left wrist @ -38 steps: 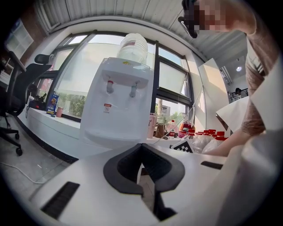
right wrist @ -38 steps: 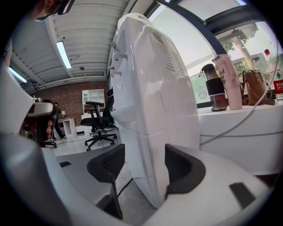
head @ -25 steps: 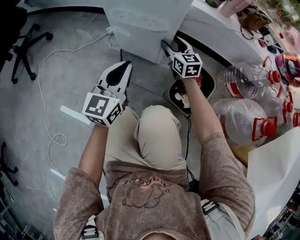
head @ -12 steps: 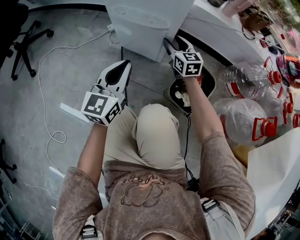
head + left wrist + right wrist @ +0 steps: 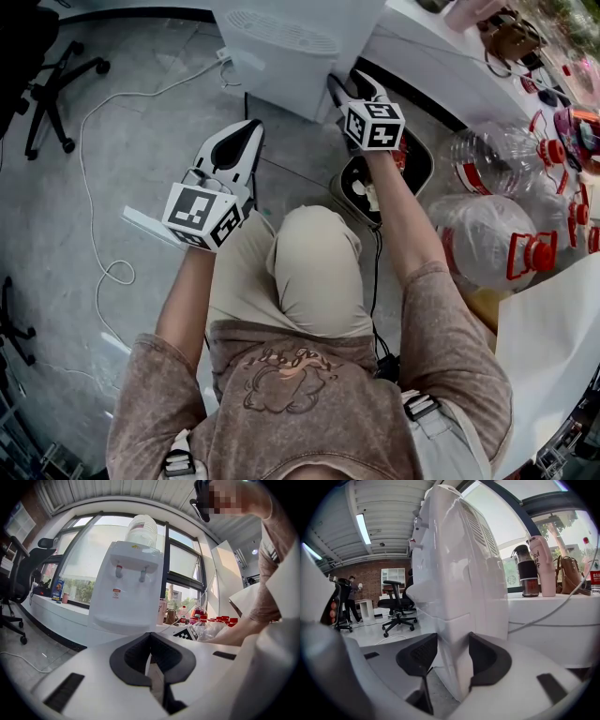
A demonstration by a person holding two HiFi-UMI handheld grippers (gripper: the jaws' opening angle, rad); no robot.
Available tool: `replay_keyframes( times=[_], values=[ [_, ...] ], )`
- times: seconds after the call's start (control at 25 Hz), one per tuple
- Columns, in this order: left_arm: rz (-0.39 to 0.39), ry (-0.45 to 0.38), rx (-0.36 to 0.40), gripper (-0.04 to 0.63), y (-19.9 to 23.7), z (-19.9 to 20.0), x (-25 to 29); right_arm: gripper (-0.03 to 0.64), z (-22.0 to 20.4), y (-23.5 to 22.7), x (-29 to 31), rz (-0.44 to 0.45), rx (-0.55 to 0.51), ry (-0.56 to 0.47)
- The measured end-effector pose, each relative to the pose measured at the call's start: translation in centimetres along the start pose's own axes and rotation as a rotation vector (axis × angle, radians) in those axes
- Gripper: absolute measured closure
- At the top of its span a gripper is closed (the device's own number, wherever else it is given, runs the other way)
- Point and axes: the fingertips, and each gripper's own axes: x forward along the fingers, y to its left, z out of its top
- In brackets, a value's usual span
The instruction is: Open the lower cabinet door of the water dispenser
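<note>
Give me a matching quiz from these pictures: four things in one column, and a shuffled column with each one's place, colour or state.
1 left hand-held gripper
2 right hand-held gripper
3 pink bottle
4 chair

A on the ledge
B jaws around the dispenser's corner
C black, on wheels
D jaws together, empty

Pairs: 1-D, 2-B, 3-A, 4-C. The right hand-held gripper's jaws have just been closing on that corner.

Head view: water dispenser [image 5: 291,47] cropped by top edge; sticker [image 5: 115,592] print unreadable.

three views, one common dispenser [image 5: 281,47]
</note>
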Motion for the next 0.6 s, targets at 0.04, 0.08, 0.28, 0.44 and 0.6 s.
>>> replay_keyframes(
  times=[0.04, 0.08, 0.28, 0.44, 0.6],
  values=[
    [0.001, 0.0, -0.001, 0.578, 0.0, 0.0, 0.0, 0.413, 0.0, 0.0, 0.0, -0.003, 0.004, -0.003],
    [0.002, -0.001, -0.002, 0.578, 0.0, 0.0, -0.1, 0.414, 0.0, 0.1, -0.1, -0.004, 0.006, -0.006],
    [0.006, -0.002, -0.008, 0.578, 0.2, -0.1, -0.4, 0.413, -0.5, 1.2, -1.1, 0.004, 0.003, -0.02],
    [0.004, -0.005, -0.001, 0.578, -0.2, 0.0, -0.8, 0.423, -0.9, 2.4, -1.8, 0.026, -0.011, -0.016],
    [0.01, -0.013, 0.001, 0.578, -0.6, 0.1, -1.4, 0.43, -1.4, 3.5, -2.4, 0.05, -0.03, -0.004]
  ],
)
